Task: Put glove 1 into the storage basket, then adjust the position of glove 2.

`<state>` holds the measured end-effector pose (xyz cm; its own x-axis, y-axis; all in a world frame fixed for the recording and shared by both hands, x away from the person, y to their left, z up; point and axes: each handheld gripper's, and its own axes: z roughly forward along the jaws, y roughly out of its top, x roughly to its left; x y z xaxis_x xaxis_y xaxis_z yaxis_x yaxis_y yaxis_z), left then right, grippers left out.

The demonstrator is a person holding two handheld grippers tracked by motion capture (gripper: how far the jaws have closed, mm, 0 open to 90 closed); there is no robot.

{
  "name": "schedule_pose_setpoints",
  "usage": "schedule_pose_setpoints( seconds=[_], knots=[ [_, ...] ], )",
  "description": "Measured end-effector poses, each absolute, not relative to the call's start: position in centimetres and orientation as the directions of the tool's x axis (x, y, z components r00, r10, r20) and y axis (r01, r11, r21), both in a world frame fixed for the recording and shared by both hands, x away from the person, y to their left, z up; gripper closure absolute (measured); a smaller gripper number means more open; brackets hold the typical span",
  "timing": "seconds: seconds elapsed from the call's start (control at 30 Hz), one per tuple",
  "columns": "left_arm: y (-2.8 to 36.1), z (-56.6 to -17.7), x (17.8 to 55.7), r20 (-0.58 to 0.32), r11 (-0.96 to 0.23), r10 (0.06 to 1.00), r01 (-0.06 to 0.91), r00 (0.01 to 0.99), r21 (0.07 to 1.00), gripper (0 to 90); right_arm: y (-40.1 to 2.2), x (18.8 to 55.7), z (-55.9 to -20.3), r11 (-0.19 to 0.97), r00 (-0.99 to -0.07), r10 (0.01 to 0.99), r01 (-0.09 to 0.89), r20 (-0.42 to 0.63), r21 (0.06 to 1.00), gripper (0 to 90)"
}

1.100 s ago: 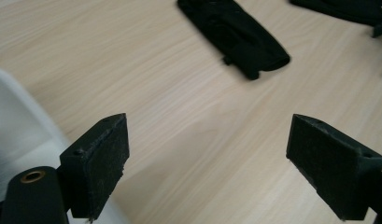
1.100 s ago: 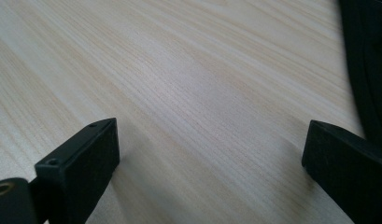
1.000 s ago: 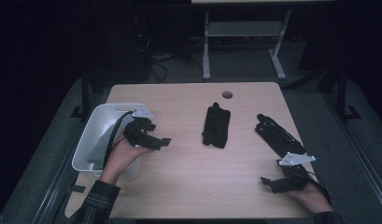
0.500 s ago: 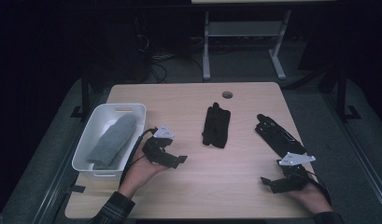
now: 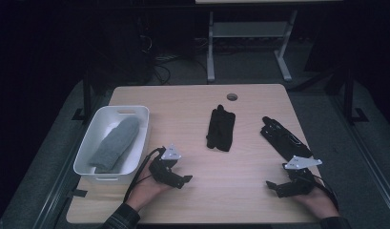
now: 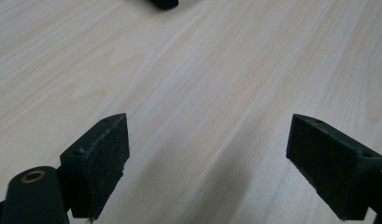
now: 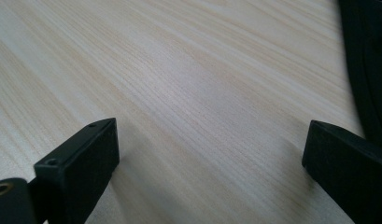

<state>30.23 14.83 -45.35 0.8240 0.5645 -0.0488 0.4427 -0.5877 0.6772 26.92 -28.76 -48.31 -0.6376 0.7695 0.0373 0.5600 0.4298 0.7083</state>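
Observation:
A grey mitten (image 5: 115, 144) lies inside the white bin (image 5: 138, 112) at the table's left. A black glove (image 5: 221, 128) lies flat in the middle of the wooden table (image 5: 192, 102). Another black glove (image 5: 283, 137) lies at the right. My left gripper (image 5: 185, 182) rests low on the table just right of the bin, open, with bare wood between its jaws (image 6: 207, 154). My right gripper (image 5: 273, 187) sits near the front right edge, open and empty (image 7: 209, 154), below the right glove, whose dark edge (image 7: 371, 70) is at that view's right.
A round cable hole (image 5: 232, 97) sits near the table's far edge. Beyond the table stand a metal frame (image 5: 250, 43) and cables on a dark floor. Bare wood stretches between the two grippers along the table's front.
My left gripper has drawn out of the bin and come down right and toward the front edge, leaving the grey mitten in the bin. The right gripper has stayed still.

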Motion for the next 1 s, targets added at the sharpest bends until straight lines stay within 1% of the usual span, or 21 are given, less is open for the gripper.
schedule_pose_setpoints(
  seconds=[0.07, 0.17, 0.2, 0.27, 0.3, 0.37, 0.43, 0.47, 0.67, 0.7, 0.77, 0.83, 1.0],
  knots=[
    [15.0, -45.8, 30.1, -0.052, -0.59, 0.565, 0.447, 0.823, 0.672, 12.4, -28.8, 26.9, -48.3, 0.43, -0.638, 0.769, 0.56, 0.037, 0.708, 3.7],
    [15.0, -46.6, 29.8, -0.021, -0.623, 0.558, 0.435, 0.83, 0.65, 12.5, -28.7, 27.0, -48.3, 0.43, -0.637, 0.77, 0.563, 0.039, 0.706, 3.8],
    [15.0, -46.9, 29.7, -0.024, -0.619, 0.561, 0.439, 0.827, 0.651, 12.4, -28.7, 27.0, -48.3, 0.432, -0.637, 0.77, 0.565, 0.038, 0.703, 3.8],
    [15.1, -47.1, 29.4, 0.003, -0.626, 0.555, 0.416, 0.832, 0.66, 12.4, -28.7, 27.0, -48.2, 0.432, -0.636, 0.77, 0.567, 0.04, 0.702, 4.6],
    [15.1, -47.1, 29.4, 0.002, -0.624, 0.552, 0.411, 0.834, 0.665, 12.3, -28.7, 27.0, -48.2, 0.436, -0.637, 0.77, 0.567, 0.037, 0.699, 5.1],
    [15.5, -47.4, 29.3, 0.001, -0.607, 0.537, 0.386, 0.844, 0.695, 12.3, -28.7, 27.0, -48.1, 0.439, -0.637, 0.77, 0.571, 0.038, 0.694, 6.7],
    [15.9, -47.7, 29.2, -0.001, -0.591, 0.526, 0.367, 0.85, 0.719, 12.3, -28.7, 27.0, -47.9, 0.437, -0.634, 0.772, 0.576, 0.041, 0.691, 11.5],
    [15.9, -47.7, 29.2, -0.004, -0.589, 0.526, 0.368, 0.85, 0.719, 12.5, -28.8, 27.0, -47.8, 0.438, -0.637, 0.769, 0.575, 0.043, 0.691, 13.1],
    [15.9, -47.7, 29.2, -0.005, -0.589, 0.526, 0.369, 0.85, 0.719, 12.4, -28.8, 27.1, -46.8, 0.415, -0.626, 0.778, 0.575, 0.052, 0.705, 14.8],
    [16.0, -47.7, 29.2, -0.003, -0.59, 0.526, 0.368, 0.851, 0.719, 12.4, -28.8, 27.2, -46.7, 0.413, -0.624, 0.78, 0.576, 0.053, 0.705, 16.4],
    [16.0, -47.7, 29.2, 0.0, -0.597, 0.522, 0.365, 0.853, 0.715, 12.4, -28.8, 27.5, -46.4, 0.407, -0.624, 0.778, 0.587, 0.07, 0.7, 22.8],
    [15.9, -47.7, 29.2, -0.005, -0.59, 0.526, 0.368, 0.851, 0.719, 12.4, -28.8, 27.9, -46.0, 0.399, -0.62, 0.781, 0.591, 0.078, 0.701, 26.5],
    [15.9, -47.7, 29.2, 0.003, -0.593, 0.523, 0.361, 0.853, 0.72, 12.4, -29.2, 29.1, -44.6, 0.384, -0.603, 0.796, 0.582, 0.063, 0.716, 55.2]
  ],
)
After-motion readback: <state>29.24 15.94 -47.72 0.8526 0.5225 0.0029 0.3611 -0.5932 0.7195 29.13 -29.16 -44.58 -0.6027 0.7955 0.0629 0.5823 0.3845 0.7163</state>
